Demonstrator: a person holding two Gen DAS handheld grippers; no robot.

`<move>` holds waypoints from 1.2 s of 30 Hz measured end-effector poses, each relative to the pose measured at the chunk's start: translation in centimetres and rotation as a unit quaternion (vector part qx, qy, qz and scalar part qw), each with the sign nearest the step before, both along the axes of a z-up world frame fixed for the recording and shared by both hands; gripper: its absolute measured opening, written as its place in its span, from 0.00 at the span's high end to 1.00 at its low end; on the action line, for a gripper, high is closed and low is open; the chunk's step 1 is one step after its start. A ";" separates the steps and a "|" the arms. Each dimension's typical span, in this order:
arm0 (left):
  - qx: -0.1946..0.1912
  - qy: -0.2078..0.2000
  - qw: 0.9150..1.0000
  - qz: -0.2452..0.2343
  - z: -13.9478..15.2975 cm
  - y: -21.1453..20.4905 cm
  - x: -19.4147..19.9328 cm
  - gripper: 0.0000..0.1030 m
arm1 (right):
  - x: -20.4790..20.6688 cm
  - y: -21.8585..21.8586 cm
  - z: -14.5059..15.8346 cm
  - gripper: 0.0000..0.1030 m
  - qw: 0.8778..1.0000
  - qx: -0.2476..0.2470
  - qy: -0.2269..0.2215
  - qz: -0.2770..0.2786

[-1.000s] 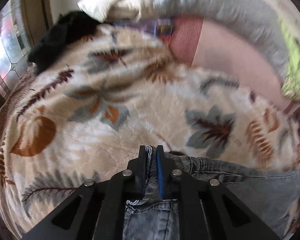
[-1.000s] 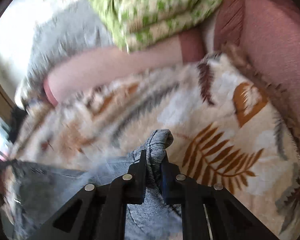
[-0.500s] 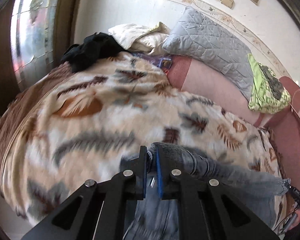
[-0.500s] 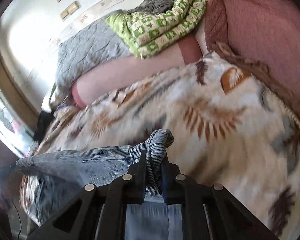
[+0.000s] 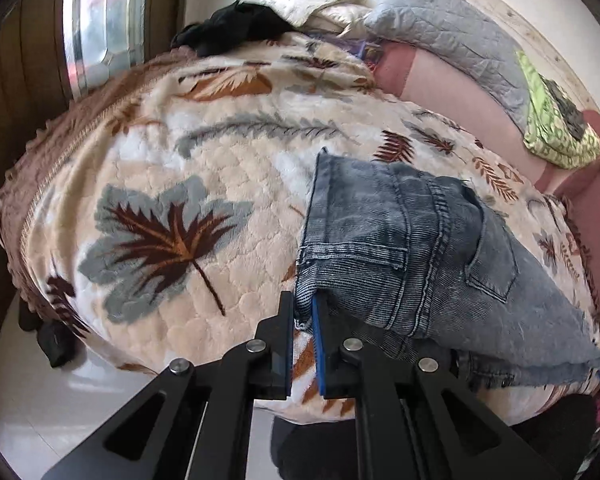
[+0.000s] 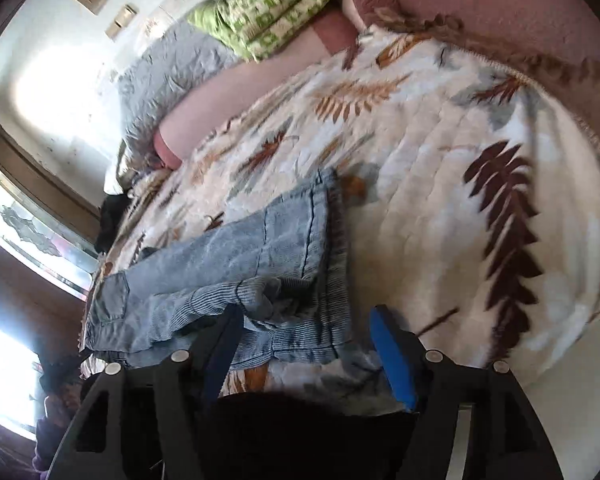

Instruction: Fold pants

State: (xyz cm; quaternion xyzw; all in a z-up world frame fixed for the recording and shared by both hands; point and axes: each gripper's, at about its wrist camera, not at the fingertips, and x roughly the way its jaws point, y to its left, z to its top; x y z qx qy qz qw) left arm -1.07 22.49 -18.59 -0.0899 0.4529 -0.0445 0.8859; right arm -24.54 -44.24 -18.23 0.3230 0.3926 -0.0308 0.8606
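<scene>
2 tools, left tool (image 5: pixel 302 312) gripping jeans (image 5: pixel 400 248), right tool (image 6: pixel 308 344) just released, leaf blanket (image 5: pixel 160 184) beneath

Faded blue-grey ribbed denim pants (image 5: pixel 400 240) look matt and coarse, lying on a plush, quilted cream fleece blanket with leaf print (image 5: pixel 188 184); the black matt plastic gripper fingers (image 5: pixel 284 344) carry shiny metal rivets

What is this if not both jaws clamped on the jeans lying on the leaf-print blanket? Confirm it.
Not quite. Only the left gripper is clamped on the jeans, pinching a corner. The right wrist view shows the right gripper with jaws just opened wide, the denim lying loose between them. The jeans do lie on the leaf-print blanket.
</scene>
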 end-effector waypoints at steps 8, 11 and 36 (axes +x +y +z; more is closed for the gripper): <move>0.021 -0.007 0.999 -0.027 1.2 -0.2 -0.7 0.91 | 1.2 -0.1 3.4 0.33 0.999 -0.012 -0.036 -0.019; 0.007 0.010 1.000 -0.015 0.2 0.1 -0.6 0.91 | 3.7 -0.1 3.2 0.33 0.999 -0.035 -0.007 -0.022; -0.011 0.003 1.000 0.022 1.1 1.2 -1.2 0.91 | 14.2 2.8 4.0 0.97 0.964 -0.254 0.077 0.025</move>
